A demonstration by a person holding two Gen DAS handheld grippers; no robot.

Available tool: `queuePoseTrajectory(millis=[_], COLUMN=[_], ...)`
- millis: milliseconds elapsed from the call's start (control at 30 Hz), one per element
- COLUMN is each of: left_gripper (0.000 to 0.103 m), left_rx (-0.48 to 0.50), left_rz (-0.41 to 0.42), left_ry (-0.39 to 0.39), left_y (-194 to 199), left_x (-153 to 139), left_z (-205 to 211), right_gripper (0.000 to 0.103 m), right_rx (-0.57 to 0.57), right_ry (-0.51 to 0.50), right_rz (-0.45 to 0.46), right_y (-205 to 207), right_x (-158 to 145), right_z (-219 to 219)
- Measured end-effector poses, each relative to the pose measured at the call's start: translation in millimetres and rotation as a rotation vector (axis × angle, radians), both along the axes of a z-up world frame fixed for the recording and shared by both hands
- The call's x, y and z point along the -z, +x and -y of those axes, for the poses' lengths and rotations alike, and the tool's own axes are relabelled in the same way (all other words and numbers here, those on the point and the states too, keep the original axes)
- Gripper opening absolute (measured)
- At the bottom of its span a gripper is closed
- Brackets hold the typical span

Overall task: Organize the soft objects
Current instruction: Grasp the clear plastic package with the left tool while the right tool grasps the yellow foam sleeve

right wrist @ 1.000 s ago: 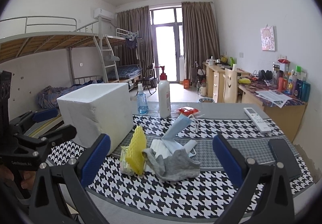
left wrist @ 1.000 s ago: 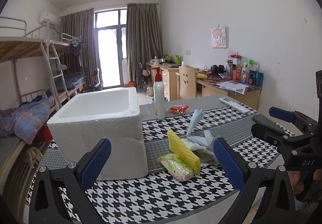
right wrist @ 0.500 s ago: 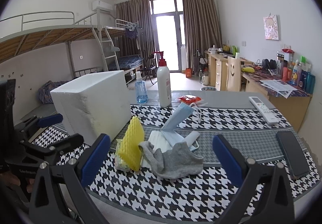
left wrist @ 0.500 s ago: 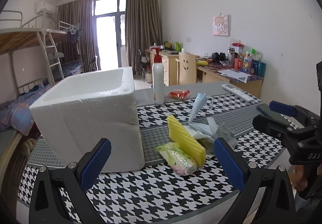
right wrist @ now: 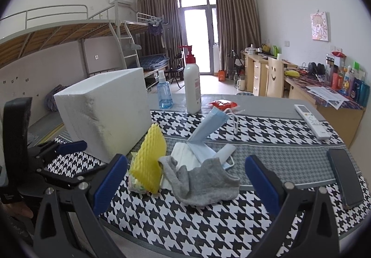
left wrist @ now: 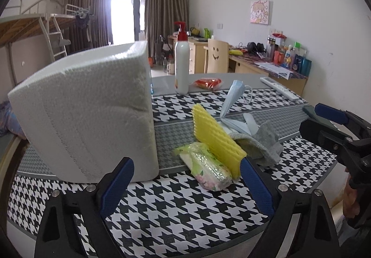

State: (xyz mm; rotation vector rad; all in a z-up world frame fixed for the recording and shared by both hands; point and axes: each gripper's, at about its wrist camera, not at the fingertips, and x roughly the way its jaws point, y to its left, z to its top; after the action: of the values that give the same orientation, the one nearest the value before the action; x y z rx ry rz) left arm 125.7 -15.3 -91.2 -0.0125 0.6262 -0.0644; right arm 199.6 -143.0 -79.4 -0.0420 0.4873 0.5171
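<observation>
Two grippers are hovering over the near edge of the table [right wrist: 266, 142], which is wearing a black-and-white houndstooth cloth; the left gripper [left wrist: 186, 185] is holding its blue pads wide but they are closing a little, with nothing pressed between them, only the tissue pack [left wrist: 205, 166] lying on the cloth just beyond the tips; the right gripper [right wrist: 185, 182] is also standing wide open and empty, and the grey sock [right wrist: 204, 185] is lying on the cloth ahead, between its two fingers. The soft things are sitting together in one small heap near the middle of the near edge; the yellow sponge [right wrist: 149, 160] is standing tilted against the tissue pack, the sock is touching the sponge, and the blue face mask [right wrist: 207, 129] is sticking up behind them over some white masks. The white foam box [left wrist: 92, 114] is standing toward the left edge, just beside the heap. Along the far edge a pump bottle [right wrist: 192, 88] and a blue spray bottle [right wrist: 164, 91] are standing; a remote control [right wrist: 311, 121] and a dark phone [right wrist: 346, 179] are lying near the right edge.
</observation>
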Motion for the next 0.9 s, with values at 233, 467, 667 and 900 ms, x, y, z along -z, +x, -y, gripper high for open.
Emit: queuePoseTrajectory(millis=[233, 467, 667, 900], left_gripper=[0.084, 0.075, 0.067, 0.062], left_rx=[0.012, 0.026, 0.035, 0.036], left_rz=[-0.075, -0.132, -0.175, -0.181], left_ry=[-0.054, -0.119, -0.125, -0.131], left_y=[14, 27, 36, 45], left_x=[15, 28, 37, 39], left_z=[-3, -5, -1, 3], right_gripper=[0.102, 0.102, 0.102, 0.102], right_rx=[-0.036, -0.049, -0.054, -0.065], right_ry=[0.007, -0.006, -0.002, -0.003], right_rz=[-0.014, -0.034, -0.047, -0.056], right_y=[7, 16, 23, 26], right_x=[2, 9, 13, 16], right_z=[-5, -11, -12, -12])
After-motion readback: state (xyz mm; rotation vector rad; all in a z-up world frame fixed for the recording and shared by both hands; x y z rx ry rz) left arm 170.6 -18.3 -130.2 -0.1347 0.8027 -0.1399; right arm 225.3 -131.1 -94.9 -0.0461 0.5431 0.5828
